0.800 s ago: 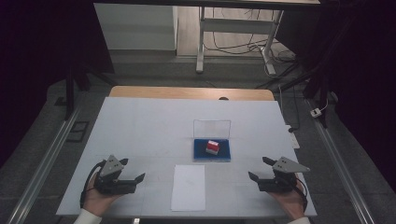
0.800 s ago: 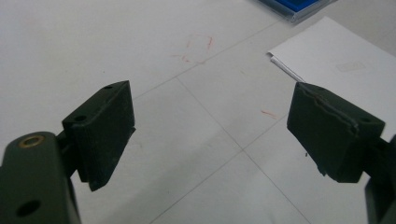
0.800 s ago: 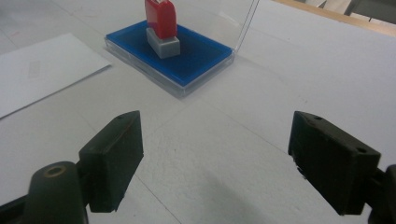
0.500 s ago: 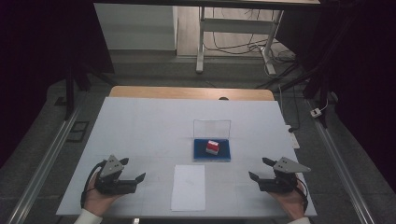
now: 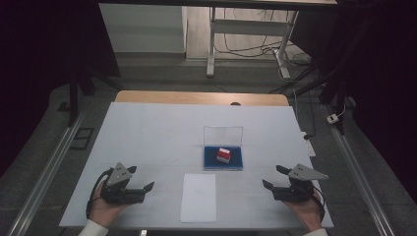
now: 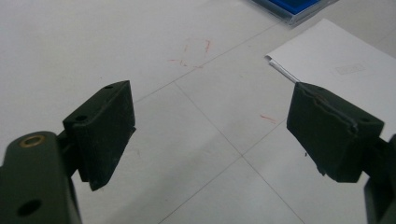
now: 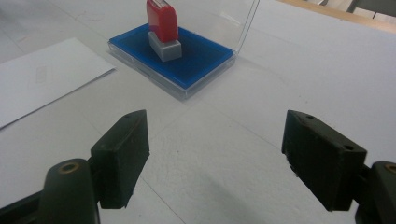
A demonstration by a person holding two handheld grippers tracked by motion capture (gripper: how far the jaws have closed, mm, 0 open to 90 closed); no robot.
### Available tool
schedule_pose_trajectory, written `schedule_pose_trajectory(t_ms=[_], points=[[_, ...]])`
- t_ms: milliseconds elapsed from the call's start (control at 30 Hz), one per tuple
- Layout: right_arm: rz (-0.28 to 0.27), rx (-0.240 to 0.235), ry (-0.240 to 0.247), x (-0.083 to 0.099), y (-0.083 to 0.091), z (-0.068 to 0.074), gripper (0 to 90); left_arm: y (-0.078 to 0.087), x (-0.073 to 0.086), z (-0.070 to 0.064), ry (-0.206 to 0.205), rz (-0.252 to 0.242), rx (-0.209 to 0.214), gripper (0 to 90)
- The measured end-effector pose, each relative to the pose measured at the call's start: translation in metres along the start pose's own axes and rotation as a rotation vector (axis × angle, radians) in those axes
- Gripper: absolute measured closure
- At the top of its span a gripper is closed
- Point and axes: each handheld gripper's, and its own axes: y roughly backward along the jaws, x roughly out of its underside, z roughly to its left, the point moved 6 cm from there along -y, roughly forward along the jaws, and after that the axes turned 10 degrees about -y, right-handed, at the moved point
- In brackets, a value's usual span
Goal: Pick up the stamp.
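A red-and-grey stamp (image 5: 223,155) stands on the blue ink pad in its clear plastic case (image 5: 223,158), lid upright, mid-bench. Just nearer than the case lies a white paper sheet (image 5: 198,196). Left gripper (image 5: 143,188) and right gripper (image 5: 270,178) flank the sheet, jaws wide apart, empty.

A white table (image 5: 147,137) carries faint red pen marks (image 6: 196,51) on its top. A wooden edge (image 5: 196,97) runs along its far side. Beyond it, a metal frame (image 5: 246,29) and loose cables (image 5: 246,46) rest on the floor.
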Motion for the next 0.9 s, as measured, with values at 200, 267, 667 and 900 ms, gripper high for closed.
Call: schedule_pose_trajectory(t_ms=[200, 267, 667, 900], points=[[-0.017, -0.008, 0.004, -0.009, 0.002, 0.003, 24.3, 0.0, 0.0, -0.001, -0.002, 0.002, -0.001, 15.5], [-0.016, -0.007, 0.005, -0.012, 0.002, 0.002, 24.4, 0.0, -0.001, 0.0, -0.003, 0.002, -0.004, 15.6], [0.007, -0.061, 0.033, -0.052, -0.014, 0.018, 26.4, -0.002, 0.0, 0.001, -0.012, 0.013, 0.001, 16.2], [0.019, -0.079, 0.021, -0.059, -0.022, 0.022, 26.2, -0.003, 0.001, 0.001, -0.01, 0.023, 0.003, 16.2]])
